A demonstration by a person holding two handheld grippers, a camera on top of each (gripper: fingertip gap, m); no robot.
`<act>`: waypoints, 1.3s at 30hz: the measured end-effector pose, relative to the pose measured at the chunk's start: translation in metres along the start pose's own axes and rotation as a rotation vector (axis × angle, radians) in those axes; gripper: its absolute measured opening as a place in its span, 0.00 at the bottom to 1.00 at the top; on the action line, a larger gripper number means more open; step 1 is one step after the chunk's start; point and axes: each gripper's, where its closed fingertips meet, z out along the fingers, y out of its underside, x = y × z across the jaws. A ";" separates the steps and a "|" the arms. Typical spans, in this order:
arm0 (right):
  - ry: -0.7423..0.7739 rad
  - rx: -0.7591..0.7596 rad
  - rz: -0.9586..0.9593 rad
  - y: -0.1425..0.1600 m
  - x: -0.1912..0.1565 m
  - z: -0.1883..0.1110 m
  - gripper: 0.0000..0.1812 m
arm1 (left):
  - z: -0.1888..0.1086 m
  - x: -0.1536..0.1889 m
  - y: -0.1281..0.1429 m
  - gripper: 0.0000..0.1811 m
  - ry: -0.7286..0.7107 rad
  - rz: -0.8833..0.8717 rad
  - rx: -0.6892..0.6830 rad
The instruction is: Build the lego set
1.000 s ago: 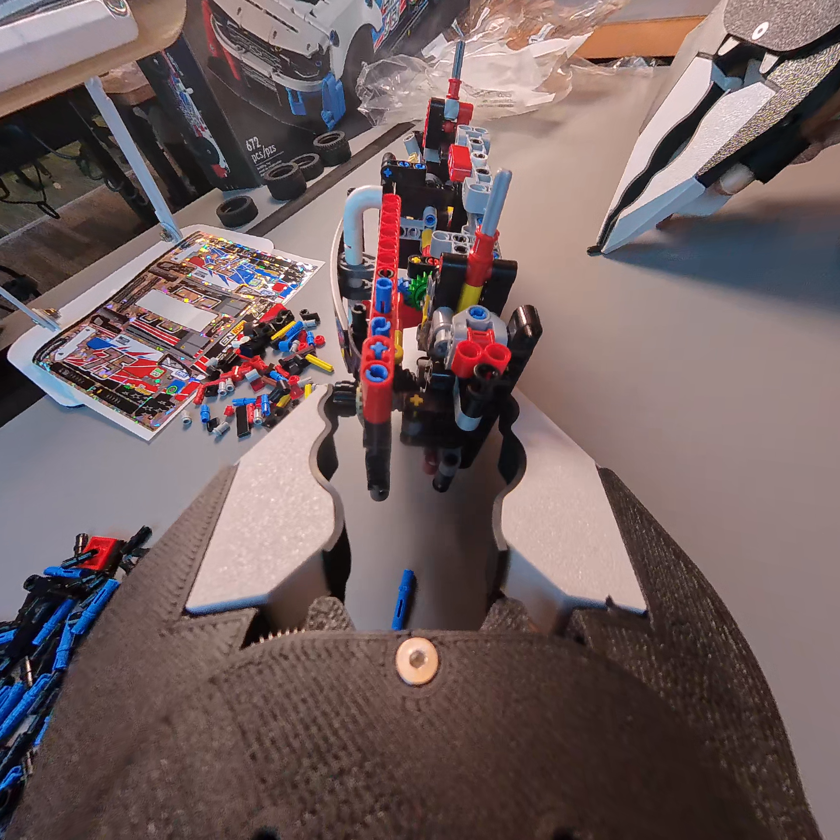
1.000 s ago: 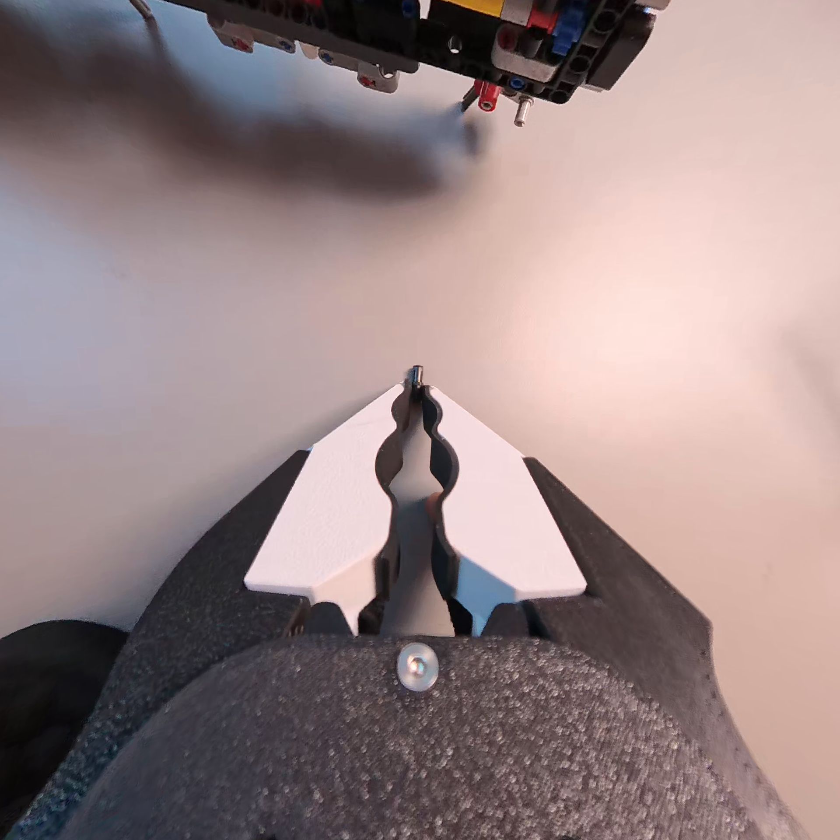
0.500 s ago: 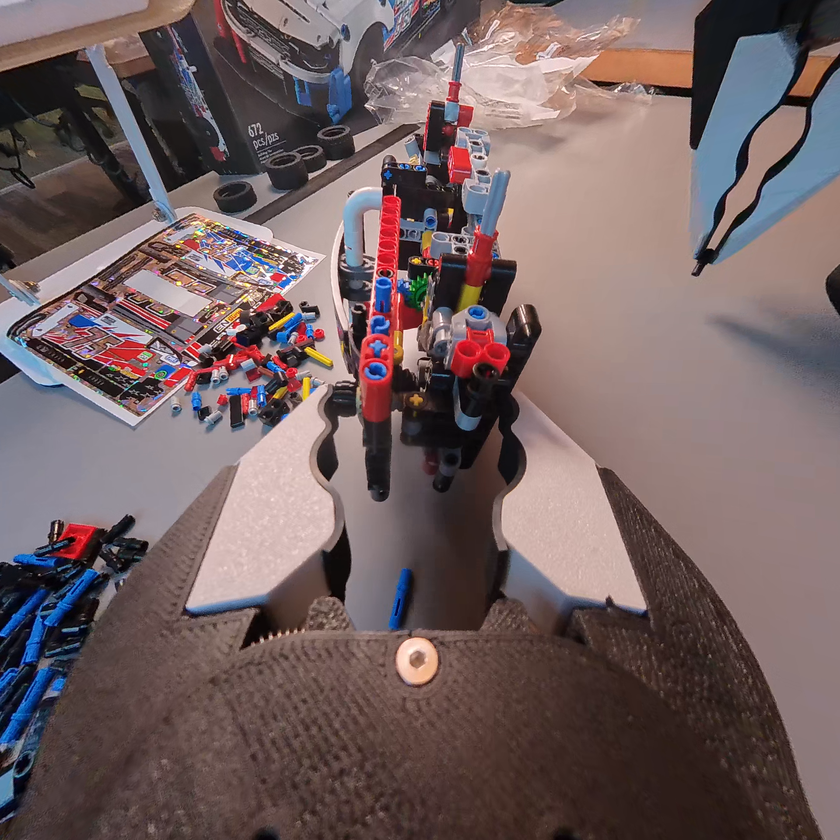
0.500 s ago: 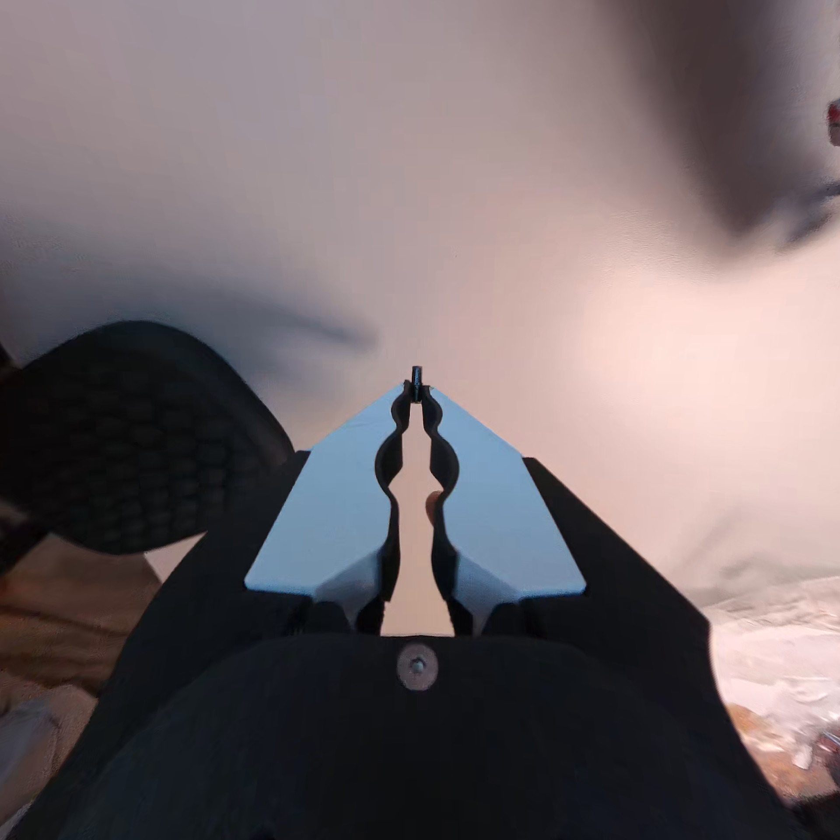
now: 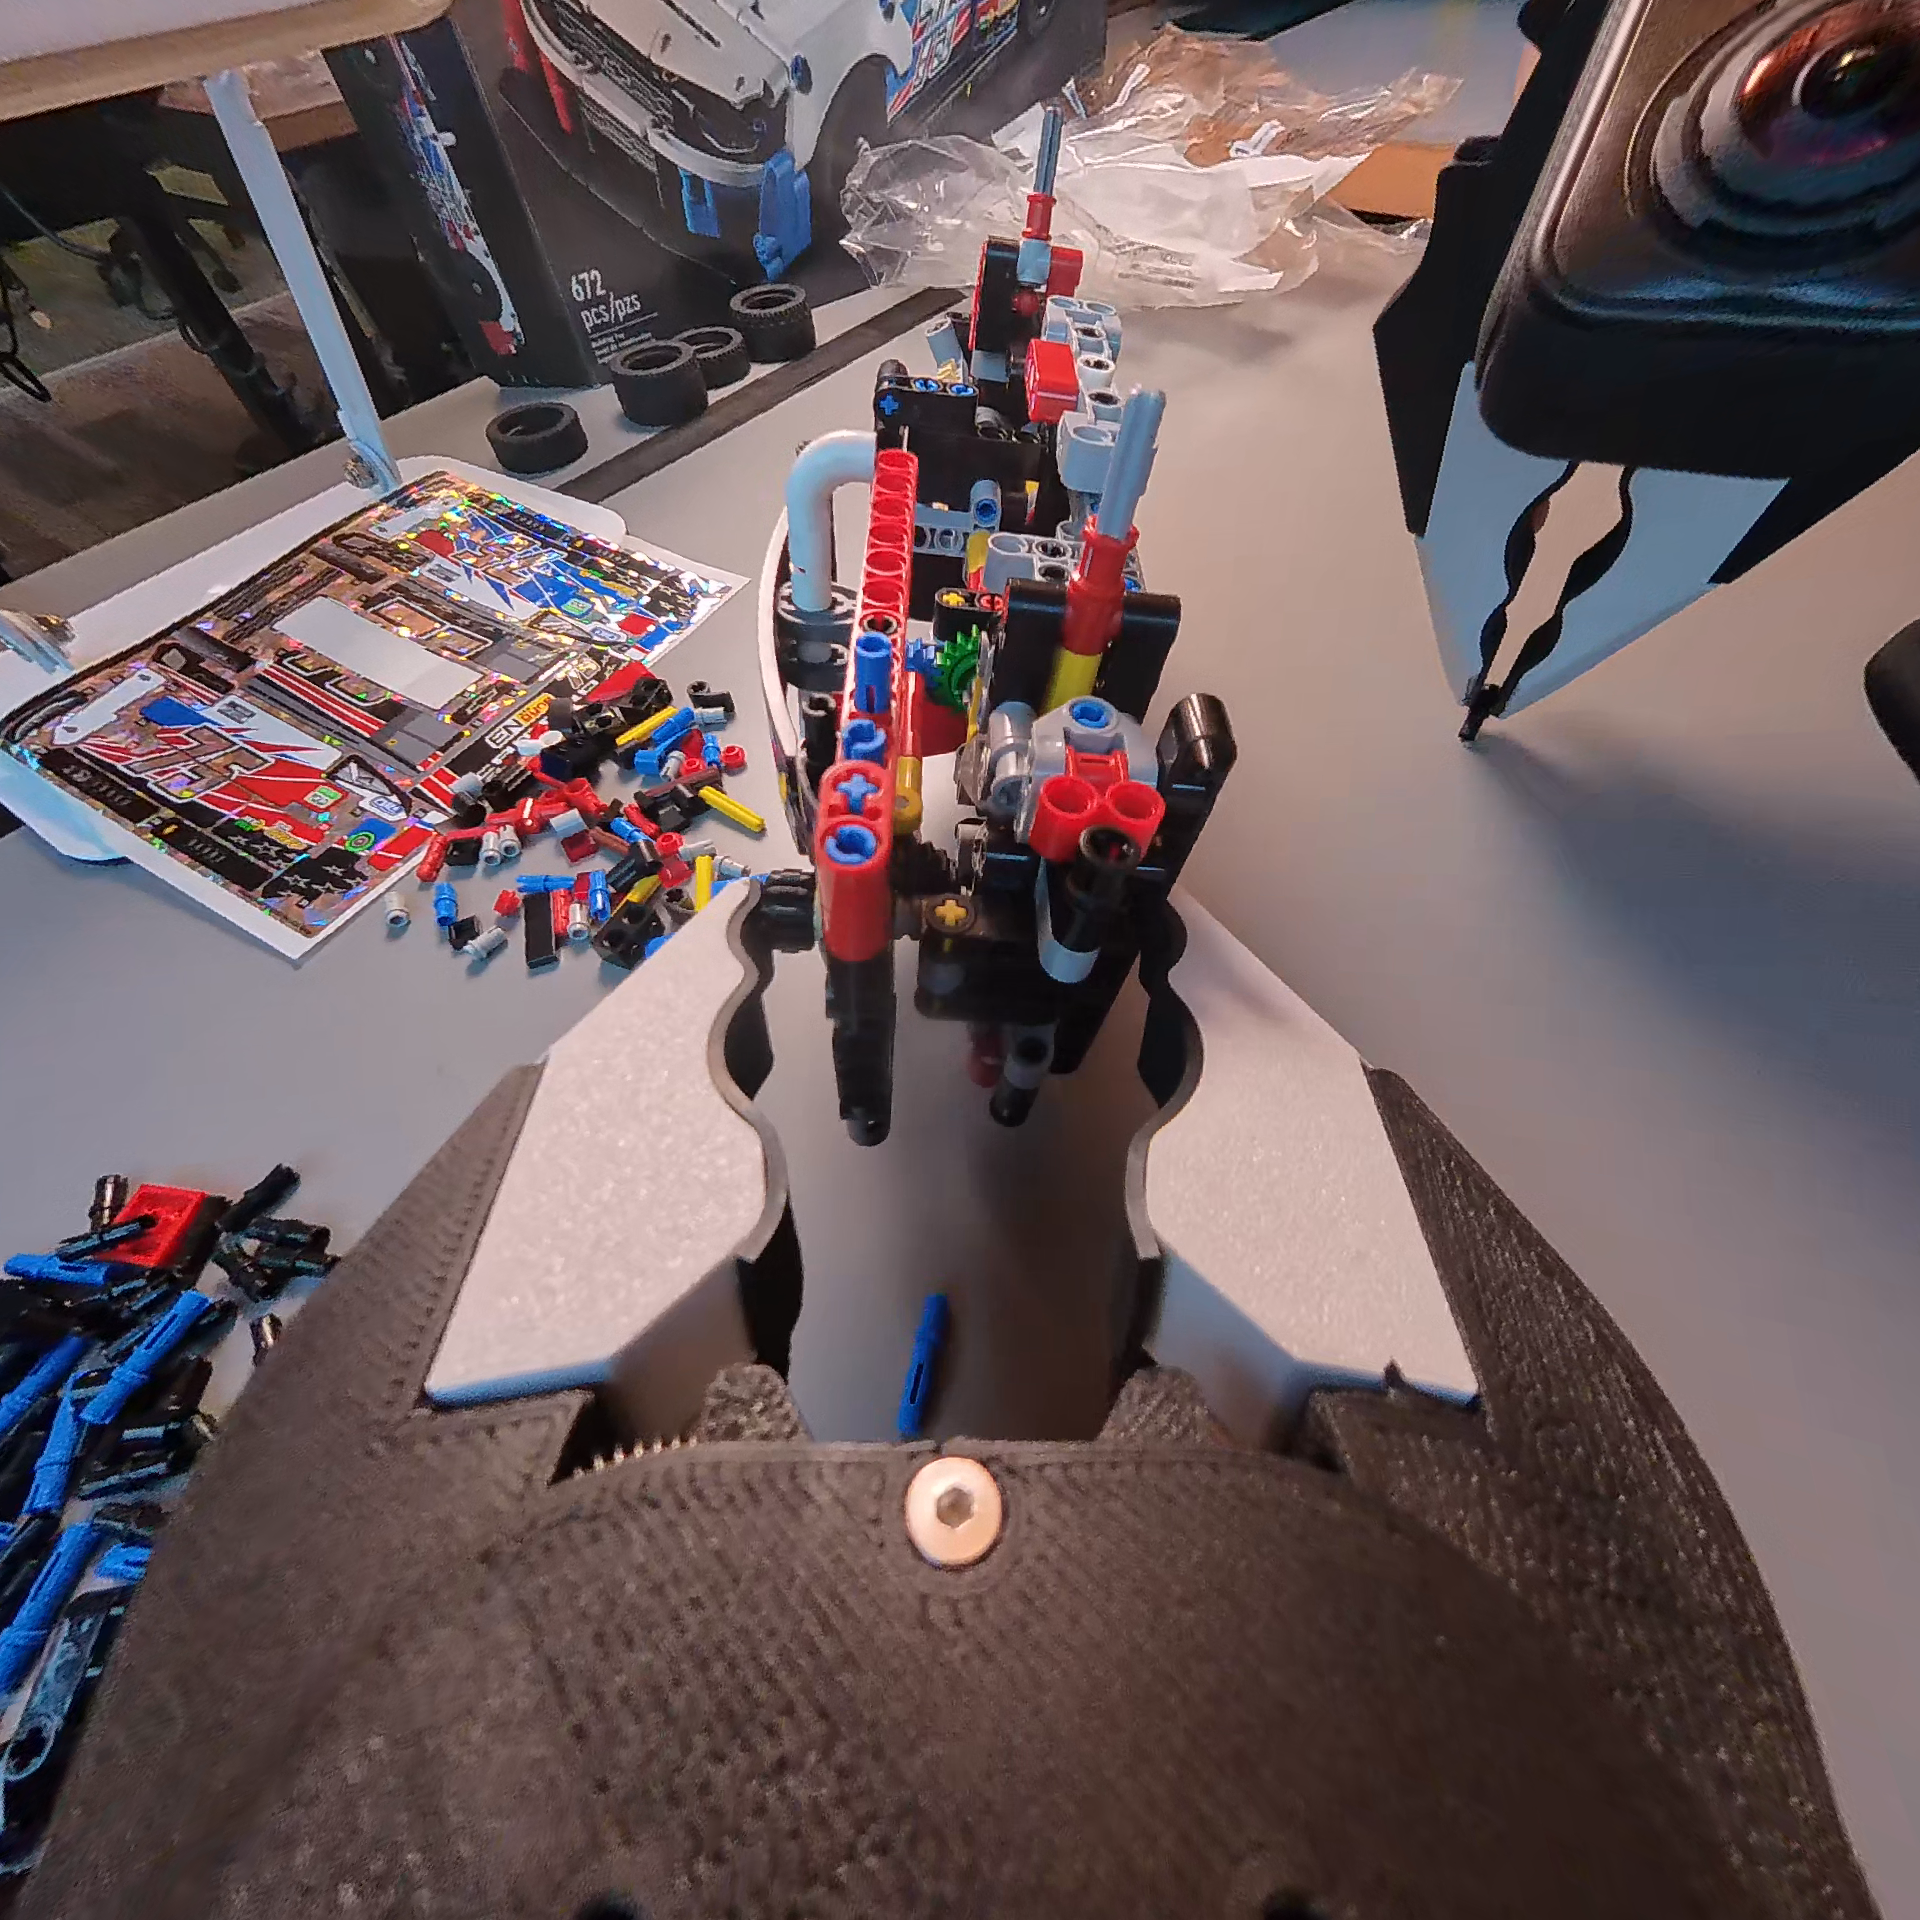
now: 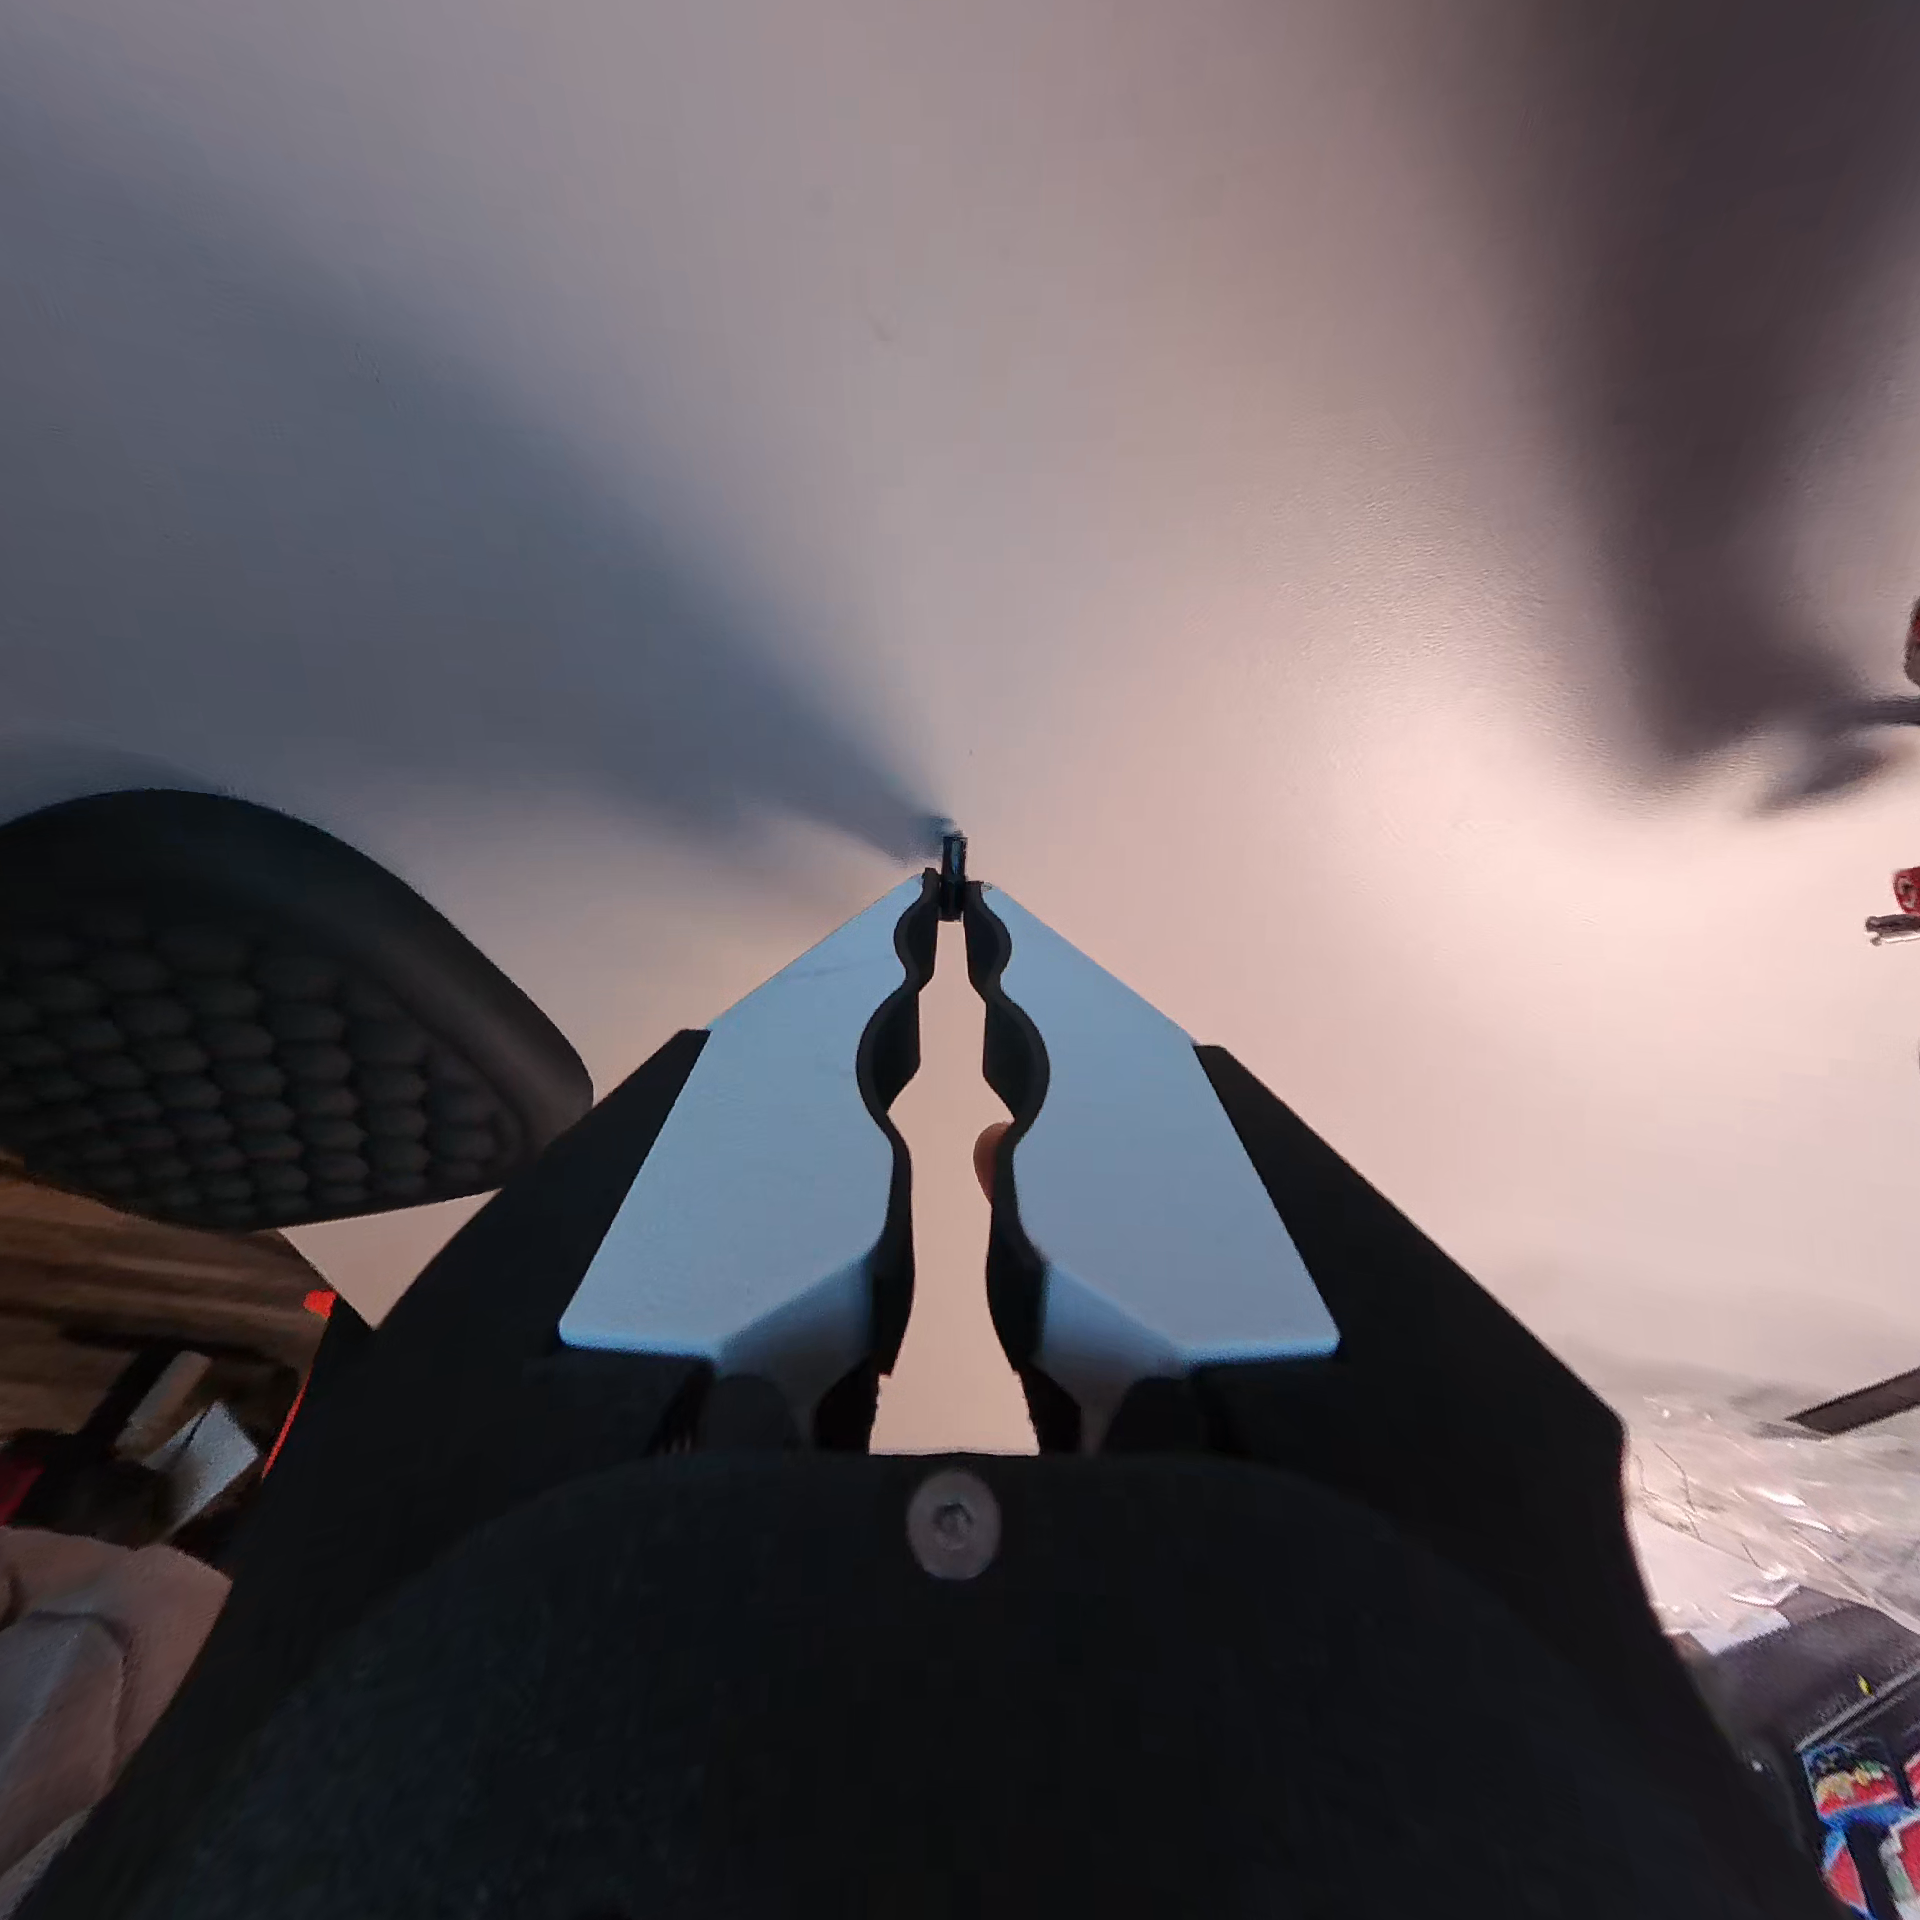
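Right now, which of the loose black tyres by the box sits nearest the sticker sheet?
The lone tyre, standing apart to the left of the other three, just beyond the sticker sheet. The rest cluster closer to the box.

tools: 2 (left tool (image 5: 961, 925), right tool (image 5: 1481, 707)) | half-built model (image 5: 977, 665): 1 | loose black tyres (image 5: 657, 379): 4 | sticker sheet (image 5: 312, 675): 1 | box (image 5: 644, 135): 1 | piles of small parts (image 5: 592, 821): 2 | blue pin (image 5: 923, 1361) lying alone: 1 | small black pin (image 6: 952, 860): 1
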 end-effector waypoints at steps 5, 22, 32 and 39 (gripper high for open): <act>0.014 -0.188 -0.047 0.018 0.003 -0.001 0.01 | 0.000 0.000 0.000 0.39 -0.003 0.006 -0.001; 0.004 -0.395 -0.119 0.018 0.006 0.001 0.01 | 0.000 0.001 -0.001 0.39 -0.002 0.023 -0.004; 0.003 -0.269 -0.070 0.011 0.007 -0.003 0.03 | 0.001 0.001 -0.001 0.39 -0.003 0.029 -0.004; 0.045 -0.060 0.033 0.012 0.014 -0.020 0.05 | 0.000 0.001 -0.001 0.39 -0.003 0.030 -0.006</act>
